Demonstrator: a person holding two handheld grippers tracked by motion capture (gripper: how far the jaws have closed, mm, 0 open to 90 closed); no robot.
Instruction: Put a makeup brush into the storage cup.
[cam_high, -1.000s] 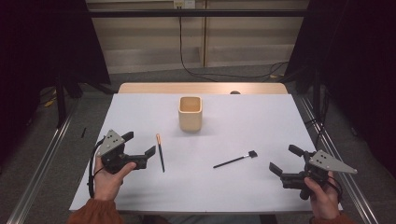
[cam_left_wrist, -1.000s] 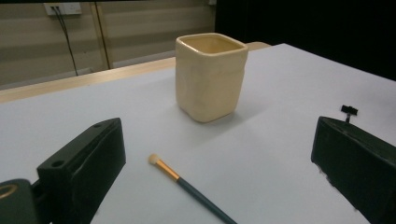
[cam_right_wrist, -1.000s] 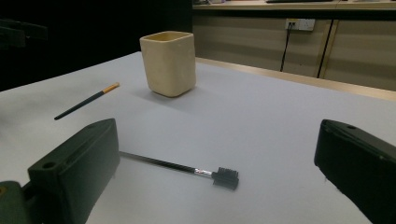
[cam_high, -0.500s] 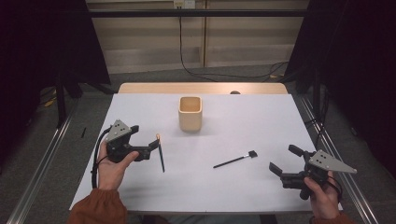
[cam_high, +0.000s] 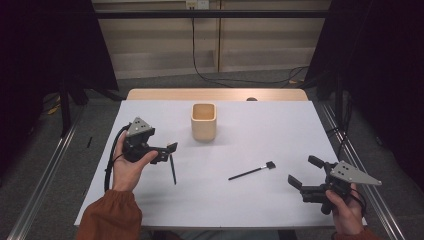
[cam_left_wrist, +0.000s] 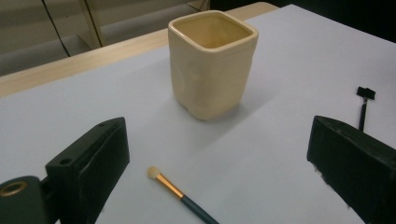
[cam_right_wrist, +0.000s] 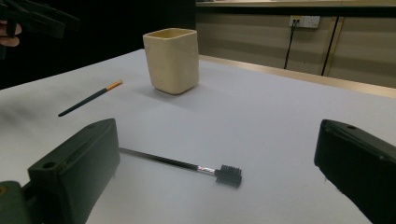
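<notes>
A cream square cup (cam_high: 204, 121) stands upright at the table's middle back, also close ahead in the left gripper view (cam_left_wrist: 212, 60). A thin dark brush with a gold ferrule (cam_high: 172, 170) lies left of centre. My left gripper (cam_high: 167, 152) hovers open just above its far end; the brush tip (cam_left_wrist: 180, 193) shows between the jaws. A black comb-headed wand (cam_high: 252, 171) lies right of centre. My right gripper (cam_high: 302, 171) is held open low at the front right, and the wand (cam_right_wrist: 187, 165) lies between and ahead of its jaws.
White paper (cam_high: 260, 125) covers the table, with a bare wooden strip (cam_high: 215, 94) along the far edge. Metal rails (cam_high: 45, 170) run down both sides. A cable trails on the floor beyond the table. The left gripper (cam_right_wrist: 32, 18) appears far off in the right gripper view.
My left gripper has risen and moved forward and right, over the far end of the gold-ferruled brush. The right gripper, cup and both brushes have stayed put.
</notes>
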